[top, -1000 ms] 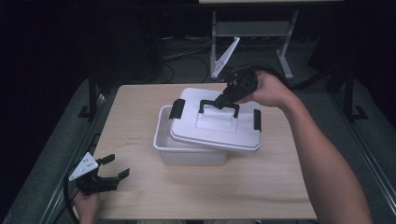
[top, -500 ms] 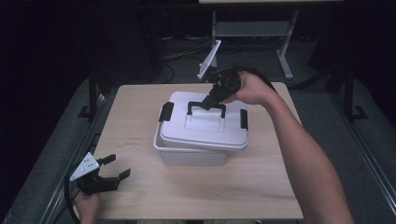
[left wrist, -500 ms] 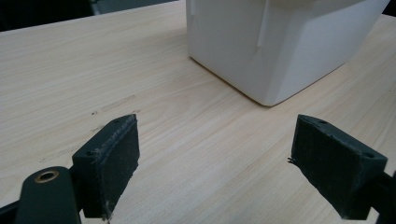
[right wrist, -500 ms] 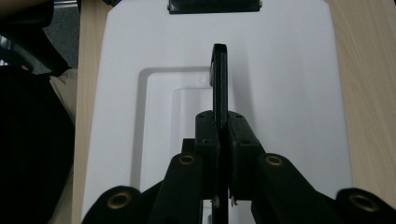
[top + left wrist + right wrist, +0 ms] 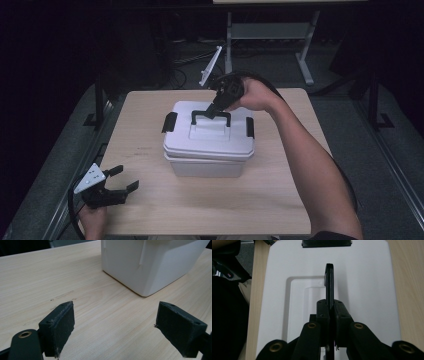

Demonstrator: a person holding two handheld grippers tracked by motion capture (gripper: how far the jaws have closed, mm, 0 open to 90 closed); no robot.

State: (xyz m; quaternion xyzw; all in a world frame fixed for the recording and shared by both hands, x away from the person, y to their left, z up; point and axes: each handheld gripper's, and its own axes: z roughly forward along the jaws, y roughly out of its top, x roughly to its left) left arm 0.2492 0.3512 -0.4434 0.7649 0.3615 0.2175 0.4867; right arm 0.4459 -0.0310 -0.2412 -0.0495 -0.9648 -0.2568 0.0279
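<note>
A white plastic box (image 5: 206,165) stands at the middle of the wooden table, its white lid (image 5: 209,135) lying squarely on top. The lid has a black handle (image 5: 211,113) standing upright and black latches (image 5: 169,122) at both ends. My right gripper (image 5: 214,109) is shut on that handle from above; in the right gripper view the handle (image 5: 329,282) runs straight up between the closed pads, over the lid (image 5: 364,287). My left gripper (image 5: 122,181) rests at the table's near left corner, open, with nothing between its pads (image 5: 61,322). The box (image 5: 150,265) stands ahead of it.
The wooden table (image 5: 150,115) has bare room all around the box. A metal stand (image 5: 270,35) and cables lie on the dark floor behind the table. The left gripper's cable (image 5: 72,212) hangs over the near left edge.
The right gripper has carried the lid by its handle to the left and lowered it; it sat askew on the box a second ago and now lies square. The left gripper has not moved.
</note>
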